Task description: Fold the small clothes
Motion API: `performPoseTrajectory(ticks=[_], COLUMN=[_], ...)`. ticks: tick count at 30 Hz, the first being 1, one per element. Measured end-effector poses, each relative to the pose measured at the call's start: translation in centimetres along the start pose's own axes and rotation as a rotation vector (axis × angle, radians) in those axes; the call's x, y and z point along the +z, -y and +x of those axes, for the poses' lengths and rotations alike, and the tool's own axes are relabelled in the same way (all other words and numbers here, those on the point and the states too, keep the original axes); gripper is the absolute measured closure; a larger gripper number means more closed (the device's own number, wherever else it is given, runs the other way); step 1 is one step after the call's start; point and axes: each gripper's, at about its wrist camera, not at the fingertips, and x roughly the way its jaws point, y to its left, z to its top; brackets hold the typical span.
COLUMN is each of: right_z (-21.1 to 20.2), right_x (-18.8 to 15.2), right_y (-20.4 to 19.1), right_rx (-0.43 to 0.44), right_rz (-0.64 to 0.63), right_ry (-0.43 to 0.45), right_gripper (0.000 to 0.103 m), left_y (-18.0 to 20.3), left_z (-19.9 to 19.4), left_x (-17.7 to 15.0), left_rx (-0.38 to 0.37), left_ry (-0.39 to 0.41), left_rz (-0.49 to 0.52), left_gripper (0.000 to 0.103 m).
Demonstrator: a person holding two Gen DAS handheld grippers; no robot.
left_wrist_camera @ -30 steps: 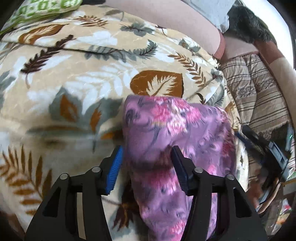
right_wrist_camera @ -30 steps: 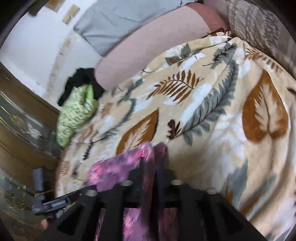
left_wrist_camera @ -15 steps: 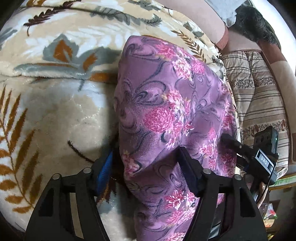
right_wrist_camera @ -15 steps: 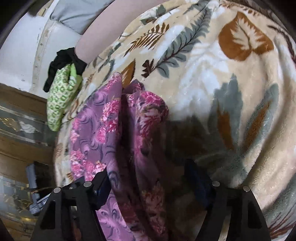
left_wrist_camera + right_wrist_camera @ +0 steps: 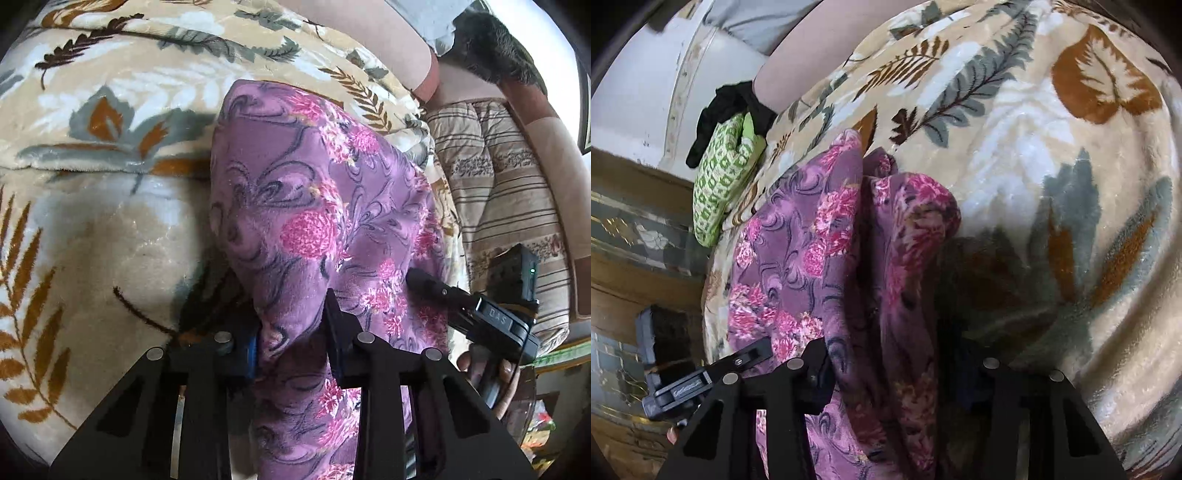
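A purple garment with pink flowers (image 5: 314,206) lies draped on a leaf-patterned blanket (image 5: 110,122). My left gripper (image 5: 291,332) is shut on the garment's near edge, cloth bunched between its fingers. In the right wrist view the same garment (image 5: 812,258) lies folded into ridges on the blanket (image 5: 1052,147). My right gripper (image 5: 897,373) is open, its jaws wide apart, with cloth lying between them. The right gripper's body (image 5: 491,325) shows at the right in the left wrist view, the left gripper's body (image 5: 701,380) at the lower left in the right wrist view.
A green patterned cloth (image 5: 720,177) and a black item (image 5: 735,103) lie at the blanket's far left edge. A striped quilt (image 5: 509,206) and a dark furry thing (image 5: 495,40) lie to the right. A wooden cabinet (image 5: 628,240) stands at the left.
My right gripper opened and let go of the garment. My left gripper closed on the cloth. Both moved down and forward, and the garment now lies spread on the blanket.
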Motion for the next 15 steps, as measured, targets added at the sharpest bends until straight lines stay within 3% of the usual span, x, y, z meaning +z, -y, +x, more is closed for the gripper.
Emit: performPoseTrajectory(ticks=[2,6,8,10,12,15], right_z=[0.2,0.5,0.5,0.6,0.6,0.0], right_x=[0.0,-0.1,-0.2,-0.1,-0.3,-0.7], right_y=[0.5,0.3,0.4,0.2,-0.2,-1.7], right_rx=[0.021,0.006,0.009,0.013,0.034,0.019], right_rz=[0.021,0.011,0.013,0.002,-0.024,-0.101], right_ry=[-0.012,-0.025,-0.028,-0.035,-0.037,-0.01], right_gripper=[0.055,0.052,0.052,0.052,0.072,0.074], left_y=[-1.0,-1.5,-1.2,-0.6,-0.4,-0.1], left_z=[1.1,1.6,1.8,1.5,0.1,-1.2], left_x=[0.0,0.1,0.3,0.7,1.0,0.9], left_rx=[0.02,-0.003,0.006,-0.025,-0.053,-0.079], left_ry=[-0.042,-0.064,-0.073,-0.09,-0.087,-0.083], left_rz=[-0.043,-0.052,-0.055,-0.064,-0.089,-0.061], left_gripper=[0.058,0.056,0.062,0.083,0.088,0.088])
